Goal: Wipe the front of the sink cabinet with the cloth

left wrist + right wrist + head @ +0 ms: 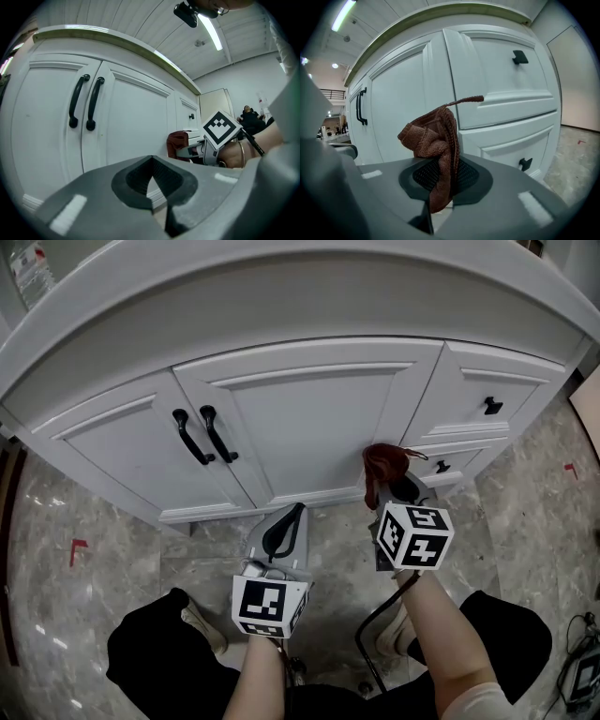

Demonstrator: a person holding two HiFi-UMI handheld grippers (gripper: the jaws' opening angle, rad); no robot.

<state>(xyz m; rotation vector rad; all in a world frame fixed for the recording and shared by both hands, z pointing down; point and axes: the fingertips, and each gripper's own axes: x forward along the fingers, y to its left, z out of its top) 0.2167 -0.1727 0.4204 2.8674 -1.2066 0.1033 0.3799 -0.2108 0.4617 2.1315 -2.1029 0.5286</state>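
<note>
Grips the brown cloth in the right gripper, close to the sink cabinet front by the lower drawer; holds the left gripper closed, empty, before the doors.

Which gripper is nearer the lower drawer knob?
Right. The right gripper, shut on the cloth, is close to the cabinet front, just left of the knob. The left gripper sits farther left and back from the cabinet.

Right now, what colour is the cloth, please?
The cloth is reddish brown, clearest in the right gripper view.
</note>
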